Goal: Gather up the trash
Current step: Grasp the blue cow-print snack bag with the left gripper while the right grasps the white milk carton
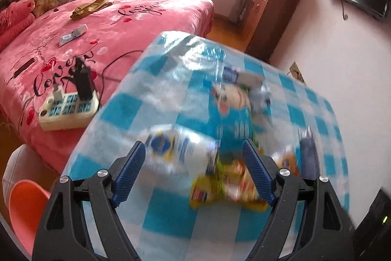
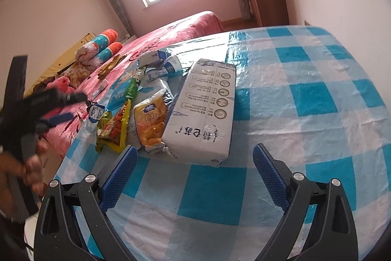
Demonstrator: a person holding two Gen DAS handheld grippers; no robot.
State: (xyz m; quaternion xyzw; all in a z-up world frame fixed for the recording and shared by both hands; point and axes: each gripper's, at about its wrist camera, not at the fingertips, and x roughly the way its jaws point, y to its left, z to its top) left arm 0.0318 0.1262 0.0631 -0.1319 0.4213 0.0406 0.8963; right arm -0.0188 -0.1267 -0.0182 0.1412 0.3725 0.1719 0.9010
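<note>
Wrappers (image 2: 136, 111) and a white pack (image 2: 202, 114) litter the checked table (image 2: 305, 99).

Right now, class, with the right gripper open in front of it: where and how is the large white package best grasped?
Probably across its near short end: the white package lies flat on the checked tablecloth, that end facing the open right gripper. Come from the near side, since snack wrappers crowd its left edge.

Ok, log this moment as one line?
stage: approach | left gripper: open, above wrappers | right gripper: open, empty, before white pack | table: nothing collected yet
</note>
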